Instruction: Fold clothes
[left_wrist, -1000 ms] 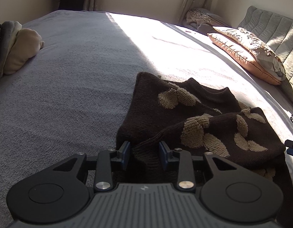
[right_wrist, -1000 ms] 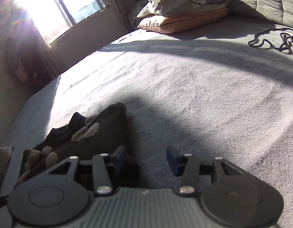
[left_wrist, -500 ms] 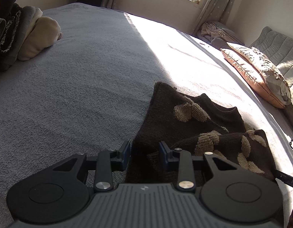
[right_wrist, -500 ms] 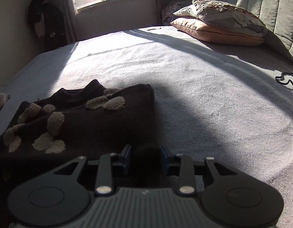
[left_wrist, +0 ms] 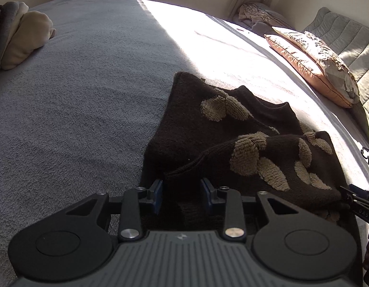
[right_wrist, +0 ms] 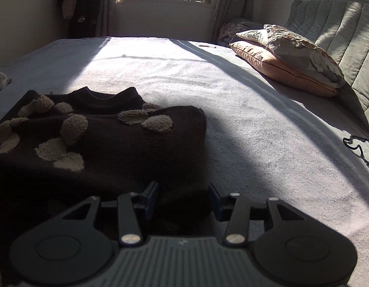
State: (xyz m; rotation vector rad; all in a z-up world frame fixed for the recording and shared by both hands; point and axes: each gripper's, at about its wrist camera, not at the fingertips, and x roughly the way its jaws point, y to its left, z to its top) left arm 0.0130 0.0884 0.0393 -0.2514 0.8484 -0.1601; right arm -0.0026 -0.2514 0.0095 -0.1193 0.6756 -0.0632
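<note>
right gripper (right_wrist: 183, 198) widened; sweater (right_wrist: 117, 148) folded

The left gripper (left_wrist: 182, 197) has its two fingers around the near edge of a folded dark brown sweater (left_wrist: 208, 129) with tan fuzzy patches, lying on a grey bed (left_wrist: 77, 100).

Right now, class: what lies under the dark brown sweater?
The dark brown sweater lies on the grey bed cover, which shows all around it. Whether anything else sits beneath it cannot be seen; its folded layers hide that.
</note>
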